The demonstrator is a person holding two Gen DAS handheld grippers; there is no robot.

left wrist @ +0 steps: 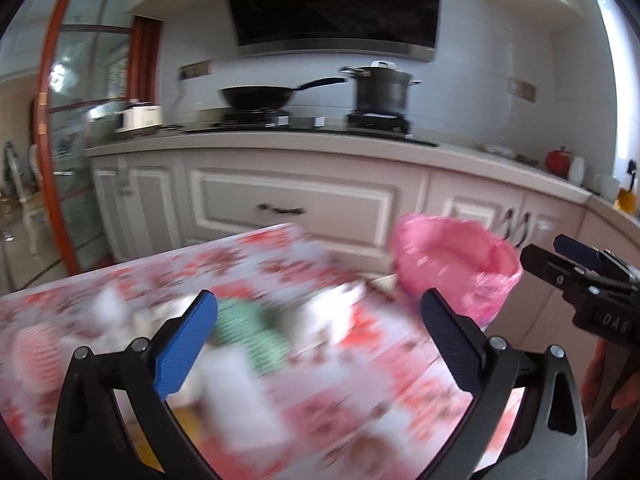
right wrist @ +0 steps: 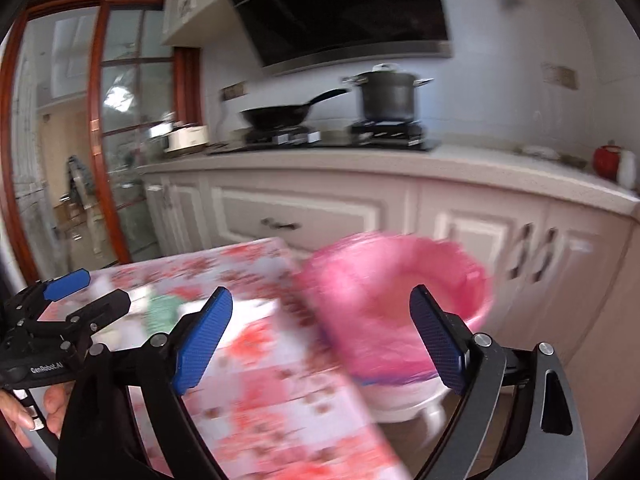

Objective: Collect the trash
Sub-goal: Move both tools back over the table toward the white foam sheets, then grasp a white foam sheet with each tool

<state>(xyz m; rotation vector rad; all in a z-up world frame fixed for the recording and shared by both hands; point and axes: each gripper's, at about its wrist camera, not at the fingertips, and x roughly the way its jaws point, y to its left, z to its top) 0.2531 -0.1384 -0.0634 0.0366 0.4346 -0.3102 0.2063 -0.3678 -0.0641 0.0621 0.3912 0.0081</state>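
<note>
Your left tongs (left wrist: 316, 340) released over the floral tabletop (left wrist: 280, 256), your right tongs (right wrist: 320, 340) released, empty, pink-lined bin (right wrist: 400, 280) just ahead

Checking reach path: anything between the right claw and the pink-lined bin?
Nothing; right wrist view shows the open right claw framing the pink-lined bin directly.

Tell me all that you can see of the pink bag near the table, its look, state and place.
The pink bag is thin, crinkled plastic that lines a white bin. Its mouth stands open and its rim is folded out over the bin's top. It stands upright on the floor just past the table edge, before the cabinets. The picture is blurred, so I cannot tell what lies inside. No tool touches it.
</note>
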